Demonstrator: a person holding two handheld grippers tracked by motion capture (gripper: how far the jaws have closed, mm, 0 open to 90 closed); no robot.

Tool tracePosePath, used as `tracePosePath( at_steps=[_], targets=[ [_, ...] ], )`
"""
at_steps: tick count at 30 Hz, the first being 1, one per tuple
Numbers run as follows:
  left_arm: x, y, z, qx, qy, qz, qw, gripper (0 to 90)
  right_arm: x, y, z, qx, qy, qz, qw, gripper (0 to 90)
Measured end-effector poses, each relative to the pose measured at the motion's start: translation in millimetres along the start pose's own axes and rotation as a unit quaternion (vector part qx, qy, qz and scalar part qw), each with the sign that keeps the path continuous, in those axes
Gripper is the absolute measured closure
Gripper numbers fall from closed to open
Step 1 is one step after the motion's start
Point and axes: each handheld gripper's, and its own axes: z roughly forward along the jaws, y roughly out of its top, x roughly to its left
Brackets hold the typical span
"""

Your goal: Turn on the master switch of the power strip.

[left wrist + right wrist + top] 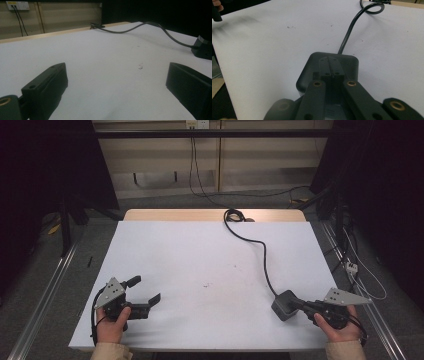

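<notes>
Your right gripper [299,304] fingers pressed together over one dark power adapter [284,305]; its single cable [255,242] crosses white tabletop [190,265]. Your left gripper [146,290] fingers wide, holding nothing.

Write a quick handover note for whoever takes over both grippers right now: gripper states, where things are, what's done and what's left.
Left gripper: open, holding nothing, at the near left of the white table.
Right gripper: jaws together over the dark grey square power box at the near right; whether it actually grips is unclear.
The box's black cable runs across the table to the far edge, coiling there.
Done: right gripper has reached the box.
Left: probably confirm the grip, then move the box; mind the cable dragging.
</notes>
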Motion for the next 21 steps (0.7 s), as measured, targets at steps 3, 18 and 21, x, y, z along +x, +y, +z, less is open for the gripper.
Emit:
tracePosePath(
  at_steps=[3, 18, 21],
  targets=[
    [0.0, 0.0, -0.1, 0.000, 0.000, 0.000, 1.0000, 3.5, -0.3, -0.3, -0.1, -0.001, 0.000, 0.002, 1.0000, 90.0],
    [-0.1, 0.4, -0.2, 0.001, 0.001, 0.004, 1.0000, 3.5, 0.0, -0.7, 0.0, -0.001, -0.002, 0.003, 1.0000, 90.0],
    [-0.2, 0.3, 0.0, 0.001, 0.000, 0.004, 1.0000, 3.5, -0.3, -0.9, 0.1, -0.002, -0.001, 0.004, 1.0000, 90.0]
  ],
)
